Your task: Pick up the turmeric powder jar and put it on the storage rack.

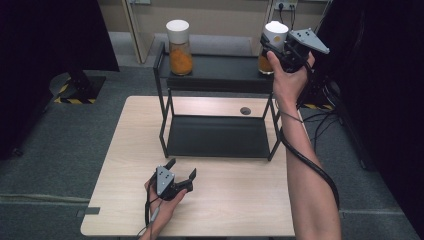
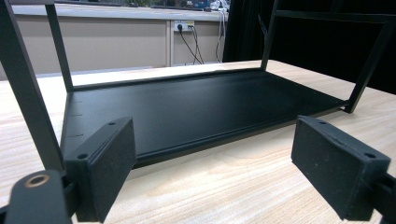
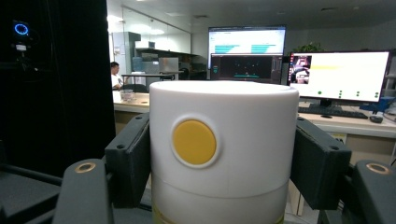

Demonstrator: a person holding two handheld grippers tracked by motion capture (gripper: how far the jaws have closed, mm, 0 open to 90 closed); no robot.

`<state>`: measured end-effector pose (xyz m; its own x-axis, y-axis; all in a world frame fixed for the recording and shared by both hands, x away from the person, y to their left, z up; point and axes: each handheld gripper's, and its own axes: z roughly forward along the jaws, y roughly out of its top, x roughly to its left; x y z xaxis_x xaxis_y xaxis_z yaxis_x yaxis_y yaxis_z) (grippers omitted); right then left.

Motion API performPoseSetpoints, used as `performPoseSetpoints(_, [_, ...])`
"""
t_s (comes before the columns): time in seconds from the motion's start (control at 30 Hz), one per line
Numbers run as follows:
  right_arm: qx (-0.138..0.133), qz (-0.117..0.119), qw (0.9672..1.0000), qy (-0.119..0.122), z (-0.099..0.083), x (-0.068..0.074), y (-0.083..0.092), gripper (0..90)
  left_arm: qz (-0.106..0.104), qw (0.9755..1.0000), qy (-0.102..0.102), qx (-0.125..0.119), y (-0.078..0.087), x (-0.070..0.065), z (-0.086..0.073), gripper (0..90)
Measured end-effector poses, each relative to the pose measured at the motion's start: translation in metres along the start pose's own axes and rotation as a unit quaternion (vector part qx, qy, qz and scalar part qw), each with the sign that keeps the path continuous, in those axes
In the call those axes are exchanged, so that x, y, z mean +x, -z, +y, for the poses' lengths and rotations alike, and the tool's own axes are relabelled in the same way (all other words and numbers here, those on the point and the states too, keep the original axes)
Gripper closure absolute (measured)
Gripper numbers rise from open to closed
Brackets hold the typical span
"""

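A pale wood worktop (image 1: 220, 200) carries a black two-tier rack (image 1: 217, 137), its lower shelf bare. On the top shelf stand two jars, one at the far left (image 1: 179, 47) and one at the far right (image 1: 272, 46), each clear-bodied with orange contents and a tall white lid.

The right jar is the one in hand. The right claw (image 1: 277, 47) is clamped on its lid (image 3: 223, 140), one pad on each side, as the right gripper view shows; whether the jar's base rests on the shelf or has left it cannot be told.

Judging by the clear body and the fill, the jar looks rigid and moderately heavy, probably glass or hard plastic, so breakable if dropped. The lid's smooth, glossy wall may be slippery under the pads. If that lid merely sits or pushes on, lifting by it could leave the body behind; a hold lower down, on the body just beneath the lid, would seem safer. Keeping it upright should stop the contents shifting.

The left claw (image 1: 181, 176) rests near the worktop's near edge, jaws apart and holding nothing, facing the rack's lower shelf (image 2: 196, 107).

The lid bears a plain yellow disc (image 3: 194, 142); no brand or writing can be read on it.
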<state>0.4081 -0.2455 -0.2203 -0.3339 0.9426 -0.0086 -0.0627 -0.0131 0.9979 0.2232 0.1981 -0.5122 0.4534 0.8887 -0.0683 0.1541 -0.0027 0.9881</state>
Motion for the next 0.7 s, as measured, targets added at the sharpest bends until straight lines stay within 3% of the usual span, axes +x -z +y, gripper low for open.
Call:
performPoseSetpoints(0.3, [-0.001, 0.001, 0.9999, 0.014, -0.004, 0.003, 0.001, 29.8, 0.000, 1.0000, -0.002, -0.001, 0.000, 0.000, 0.000, 13.8])
performPoseSetpoints(0.4, [0.003, 0.000, 1.0000, 0.004, -0.001, 0.002, 0.001, 19.5, 0.000, 1.0000, 0.000, 0.000, 0.000, 0.000, 0.000, 13.8])
performPoseSetpoints(0.5, [0.005, 0.006, 0.9999, -0.009, 0.000, -0.001, 0.004, 14.4, 0.000, 1.0000, 0.002, -0.001, 0.000, 0.000, 0.000, 13.8])
performPoseSetpoints(0.7, [0.008, 0.024, 0.9996, -0.012, 0.002, -0.004, 0.015, 7.8, 0.000, 1.0000, -0.002, -0.001, 0.000, -0.001, 0.000, 13.8])
